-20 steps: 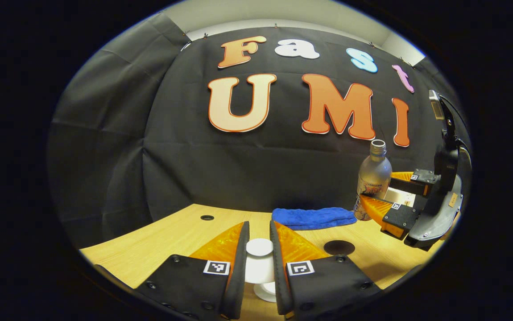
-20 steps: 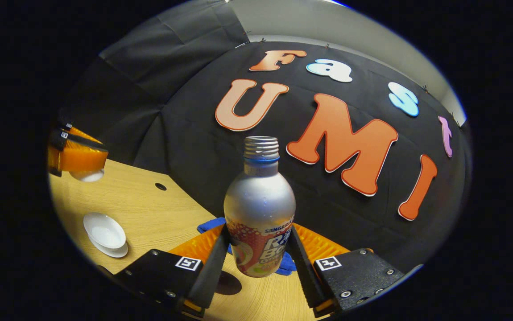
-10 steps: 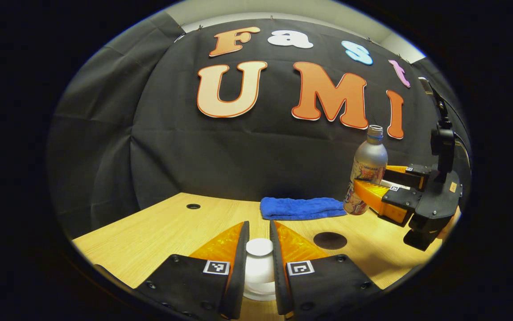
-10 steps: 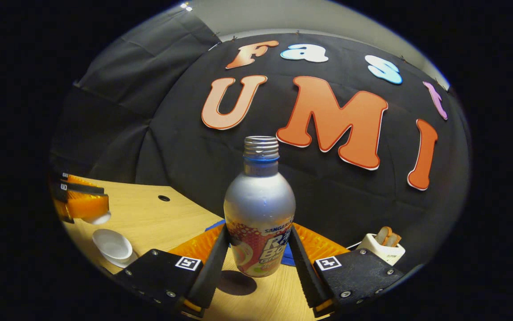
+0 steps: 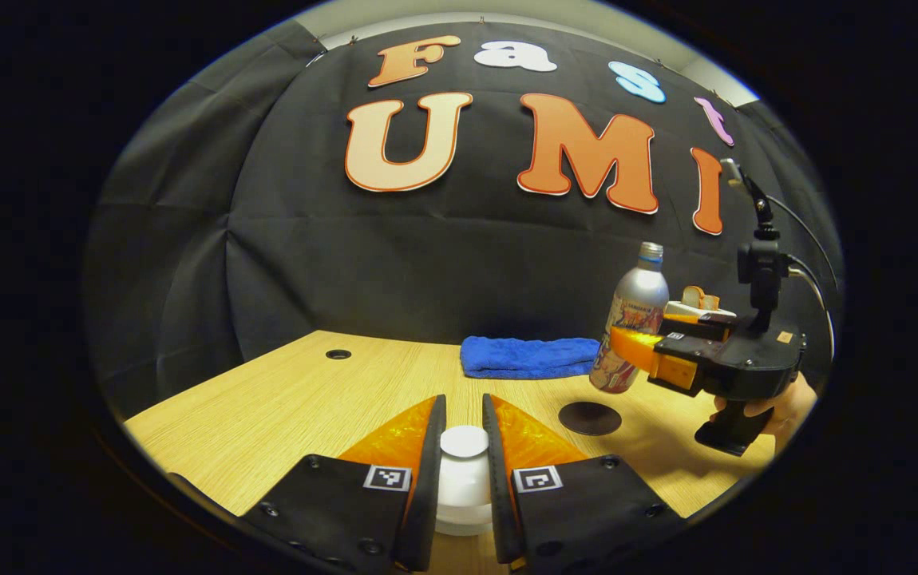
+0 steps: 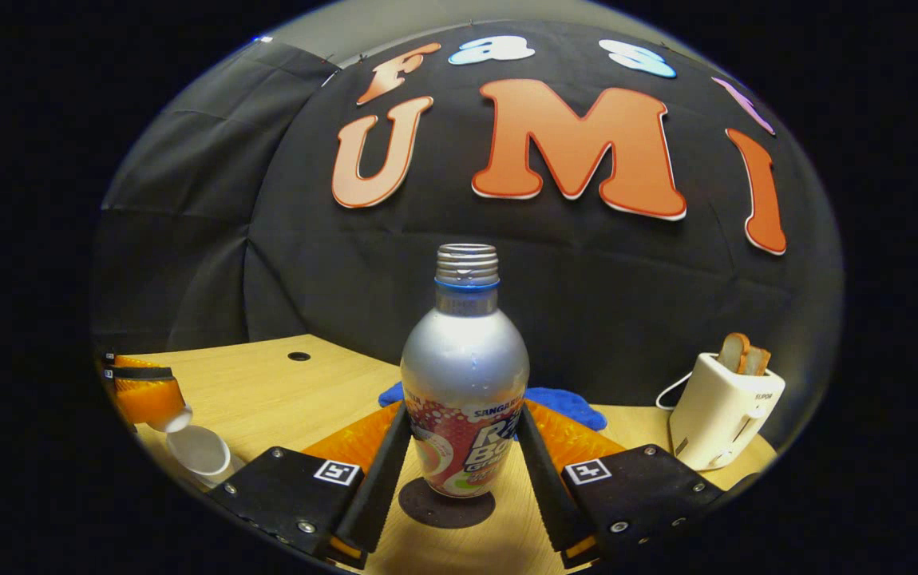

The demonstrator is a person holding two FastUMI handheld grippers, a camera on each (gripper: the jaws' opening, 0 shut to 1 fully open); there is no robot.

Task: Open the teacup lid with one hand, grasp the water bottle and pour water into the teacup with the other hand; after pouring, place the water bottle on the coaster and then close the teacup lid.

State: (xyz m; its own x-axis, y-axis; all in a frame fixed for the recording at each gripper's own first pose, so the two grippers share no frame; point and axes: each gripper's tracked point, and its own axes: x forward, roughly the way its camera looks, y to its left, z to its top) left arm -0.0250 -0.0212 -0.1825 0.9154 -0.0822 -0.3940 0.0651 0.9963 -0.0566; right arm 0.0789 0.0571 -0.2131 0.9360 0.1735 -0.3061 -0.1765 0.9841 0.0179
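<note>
While the lid waits in the air, the bottle is on its way to the coaster.

Step in hand: placing the bottle (image 6: 464, 375) on the coaster (image 6: 446, 505). I judge the pouring done, since the bottle is upright and away from the cup.

Right hand-held gripper (image 6: 459, 467): both fingers pinch the bottle's lower body. A hand (image 5: 778, 403) holds its grip, seen to the right of the coaster in the left gripper view.

Bottle: upright, uncapped, just above the coaster. In the right gripper view its base overlaps the coaster's far part; in the left gripper view (image 5: 631, 323) it hangs a little beyond and to the right of the coaster (image 5: 589, 418). I cannot tell whether it touches.

Left hand-held gripper (image 5: 464, 471): fingers pressed on the white lid (image 5: 464, 467), held off the bench (image 5: 291, 399), left of the coaster.

Cup (image 6: 198, 450): open, on the bench well left of the coaster in the right gripper view, with the left hand-held gripper (image 6: 148, 397) just above it.

Other things: a blue cloth (image 5: 529, 356) lies beyond the coaster; a toaster (image 6: 721, 409) stands to its right.

Next move calls for: centring the bottle's base over the coaster, lowering it straight, then spreading the fingers. A tilt could tip it. After that, the lid needs lowering squarely onto the cup.
</note>
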